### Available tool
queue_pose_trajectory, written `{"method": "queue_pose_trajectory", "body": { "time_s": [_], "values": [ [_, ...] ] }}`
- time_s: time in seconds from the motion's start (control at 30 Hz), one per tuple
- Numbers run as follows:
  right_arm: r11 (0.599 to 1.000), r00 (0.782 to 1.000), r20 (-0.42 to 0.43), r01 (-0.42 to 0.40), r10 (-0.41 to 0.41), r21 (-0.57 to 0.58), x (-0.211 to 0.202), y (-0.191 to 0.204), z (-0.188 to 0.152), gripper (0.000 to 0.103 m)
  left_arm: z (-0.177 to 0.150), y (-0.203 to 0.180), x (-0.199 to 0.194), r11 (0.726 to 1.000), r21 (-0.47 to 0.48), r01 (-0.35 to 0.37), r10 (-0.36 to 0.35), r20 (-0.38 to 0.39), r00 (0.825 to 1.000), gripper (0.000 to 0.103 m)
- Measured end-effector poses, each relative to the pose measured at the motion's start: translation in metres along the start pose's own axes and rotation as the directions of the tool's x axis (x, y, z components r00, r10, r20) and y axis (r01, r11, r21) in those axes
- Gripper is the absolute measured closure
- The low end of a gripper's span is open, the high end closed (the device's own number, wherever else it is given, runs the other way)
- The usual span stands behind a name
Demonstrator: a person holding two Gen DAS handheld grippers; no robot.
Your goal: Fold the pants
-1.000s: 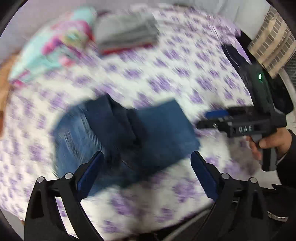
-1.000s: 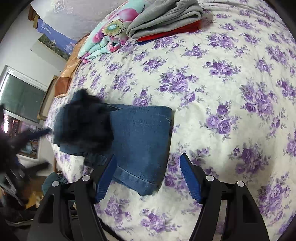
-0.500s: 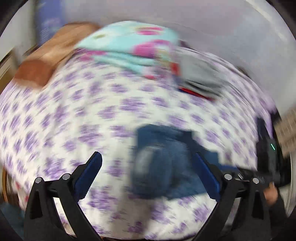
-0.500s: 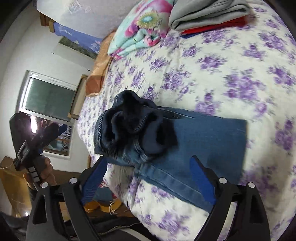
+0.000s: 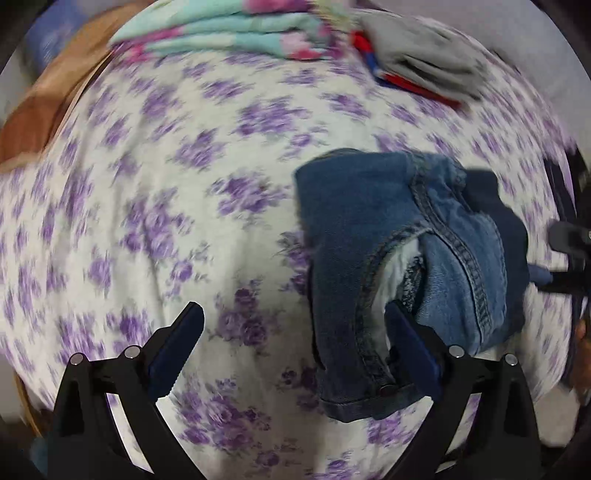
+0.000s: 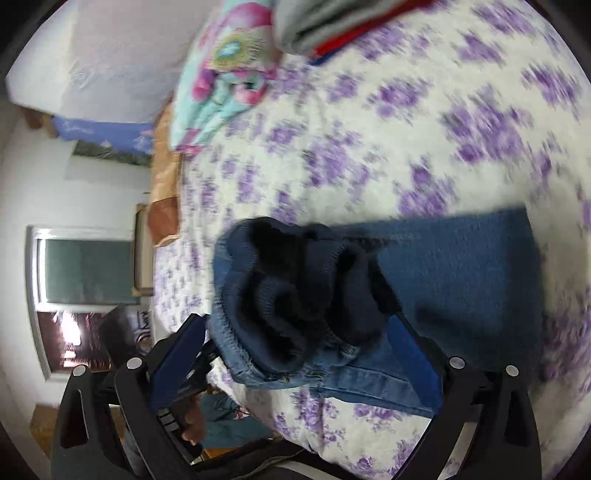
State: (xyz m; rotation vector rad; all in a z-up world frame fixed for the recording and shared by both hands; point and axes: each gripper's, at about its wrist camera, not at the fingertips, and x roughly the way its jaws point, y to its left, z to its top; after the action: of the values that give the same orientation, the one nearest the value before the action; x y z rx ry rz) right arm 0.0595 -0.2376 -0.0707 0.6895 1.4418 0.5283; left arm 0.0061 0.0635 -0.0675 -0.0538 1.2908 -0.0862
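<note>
- Left gripper (image 5: 293, 332): jaws apart, empty.
- Right gripper (image 6: 295, 341): jaws opening over one pair of jeans (image 6: 424, 280), gripping nothing.
- Jeans lie at the near bed (image 5: 155, 177) edge; far left is open.

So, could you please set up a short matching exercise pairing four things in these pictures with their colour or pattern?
Column one:
1. pants
2. bedsheet
3. folded blanket
4. top garment of the folded pile

Column two:
a. grey
b. blue denim with a dark knit waistband
c. white with purple flowers
d. turquoise with pink flowers

Pairs: 1-b, 2-c, 3-d, 4-a
</note>
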Motion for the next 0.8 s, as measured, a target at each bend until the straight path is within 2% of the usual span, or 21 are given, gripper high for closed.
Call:
{"method": "queue_pose_trajectory", "body": {
  "time_s": [0.07, 0.2, 0.23, 0.37, 0.43, 0.47, 0.5, 0.57, 0.63, 0.7, 0.73, 0.8],
  "values": [
    [0.999, 1.0, -0.005, 0.015, -0.014, 0.047, 0.01, -0.009, -0.004, 0.004, 0.004, 0.0, 0.001, 0.999, 0.032, 0.022, -0.022, -0.009, 1.0, 0.007],
    [0.98, 0.993, -0.04, -0.1, 0.109, 0.173, 0.041, -0.023, -0.006, 0.004, 0.005, 0.023, 0.013, 0.99, -0.052, 0.134, -0.137, -0.074, 0.988, 0.005],
    [0.978, 0.992, -0.041, -0.108, 0.118, 0.18, 0.047, -0.021, -0.005, 0.003, 0.005, 0.027, 0.016, 0.986, -0.068, 0.152, -0.157, -0.08, 0.984, 0.005],
    [0.983, 0.992, 0.003, -0.124, 0.124, 0.132, 0.062, -0.003, -0.001, 0.003, 0.003, 0.032, 0.018, 0.988, -0.068, 0.138, -0.143, -0.066, 0.988, 0.005],
    [0.993, 0.996, 0.027, -0.088, 0.086, 0.084, 0.061, 0.007, 0.0, 0.019, 0.002, 0.031, 0.018, 0.99, -0.065, 0.125, -0.129, -0.065, 0.989, 0.005],
    [0.996, 0.997, 0.043, -0.072, 0.069, 0.059, 0.057, 0.011, 0.0, 0.05, 0.002, 0.03, 0.017, 0.992, -0.059, 0.115, -0.119, -0.062, 0.991, 0.005],
    [0.999, 0.997, 0.063, -0.05, 0.049, 0.016, 0.05, 0.02, -0.002, 0.059, 0.003, 0.03, 0.017, 0.992, -0.051, 0.116, -0.119, -0.065, 0.991, 0.005],
    [0.997, 0.996, 0.08, -0.022, 0.027, -0.073, 0.038, 0.039, -0.005, 0.065, 0.006, 0.032, 0.012, 0.991, -0.047, 0.122, -0.126, -0.082, 0.989, 0.005],
    [0.985, 0.994, 0.091, -0.043, 0.059, -0.166, 0.021, 0.065, -0.012, 0.067, 0.011, 0.034, 0.002, 0.993, -0.021, 0.12, -0.121, -0.089, 0.989, 0.005],
    [0.968, 0.989, 0.103, -0.077, 0.104, -0.239, 0.0, 0.088, -0.02, 0.068, 0.015, 0.036, -0.017, 0.987, -0.002, 0.16, -0.159, -0.055, 0.986, 0.005],
    [0.959, 0.985, 0.125, -0.078, 0.116, -0.274, -0.017, 0.098, -0.025, 0.068, 0.016, 0.037, -0.032, 0.979, 0.001, 0.206, -0.206, -0.019, 0.978, 0.005],
    [0.956, 0.979, 0.158, -0.082, 0.131, -0.281, -0.049, 0.094, -0.031, 0.068, 0.019, 0.032, -0.052, 0.96, 0.01, 0.279, -0.279, 0.032, 0.96, 0.005]
  ]
}}
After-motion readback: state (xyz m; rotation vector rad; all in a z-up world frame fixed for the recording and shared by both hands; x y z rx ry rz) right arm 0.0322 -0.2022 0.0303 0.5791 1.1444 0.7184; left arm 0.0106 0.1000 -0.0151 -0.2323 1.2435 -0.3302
